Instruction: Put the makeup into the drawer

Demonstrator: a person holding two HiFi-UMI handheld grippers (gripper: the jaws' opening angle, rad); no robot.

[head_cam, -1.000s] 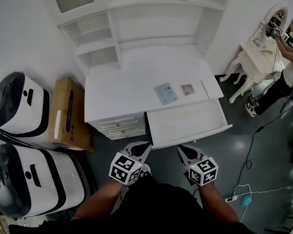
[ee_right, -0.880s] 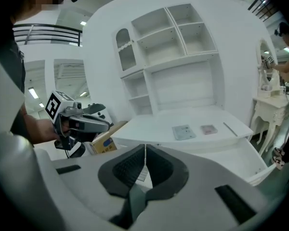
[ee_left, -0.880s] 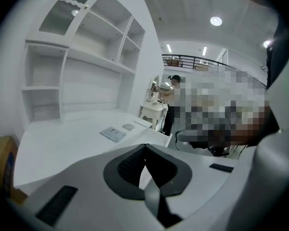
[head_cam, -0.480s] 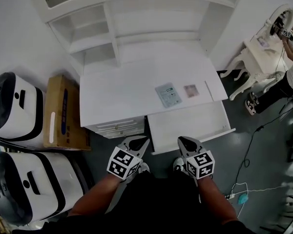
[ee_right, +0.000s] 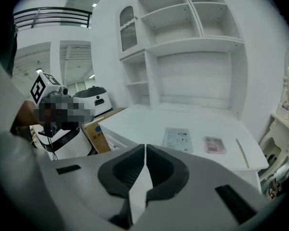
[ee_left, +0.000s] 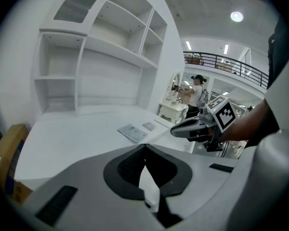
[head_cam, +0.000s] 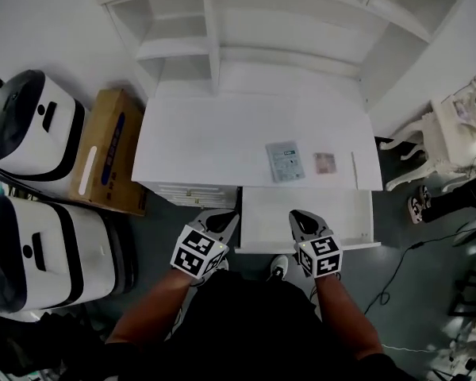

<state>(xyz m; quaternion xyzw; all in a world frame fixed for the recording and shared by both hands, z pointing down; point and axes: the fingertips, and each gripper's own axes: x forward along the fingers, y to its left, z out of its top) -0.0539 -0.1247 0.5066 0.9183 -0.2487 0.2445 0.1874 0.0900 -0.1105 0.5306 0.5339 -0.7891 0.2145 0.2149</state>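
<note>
Three makeup items lie on the white desk top (head_cam: 206, 145): a flat grey-blue packet (head_cam: 285, 161) (ee_right: 177, 139) (ee_left: 132, 132), a small pink palette (head_cam: 324, 163) (ee_right: 214, 144) (ee_left: 148, 126) and a thin pale stick (head_cam: 354, 167) (ee_right: 243, 153). Below them the drawer (head_cam: 345, 217) stands pulled out and looks empty. My left gripper (head_cam: 224, 221) (ee_left: 145, 147) is shut on nothing, near the drawer's left front corner. My right gripper (head_cam: 300, 217) (ee_right: 145, 147) is also shut and empty, over the drawer's front edge. Both are short of the makeup.
A shelf unit (head_cam: 222, 30) rises at the desk's back. Small shut drawers (head_cam: 192, 194) sit left of the open one. A cardboard box (head_cam: 111, 153) and two white-and-black machines (head_cam: 36, 125) (head_cam: 40, 248) stand at the left. A white dressing table (head_cam: 460, 125) is at the right.
Both grippers have moved forward and a little down, from in front of the drawer to its front edge. Their jaws stayed shut. The makeup has not moved.
</note>
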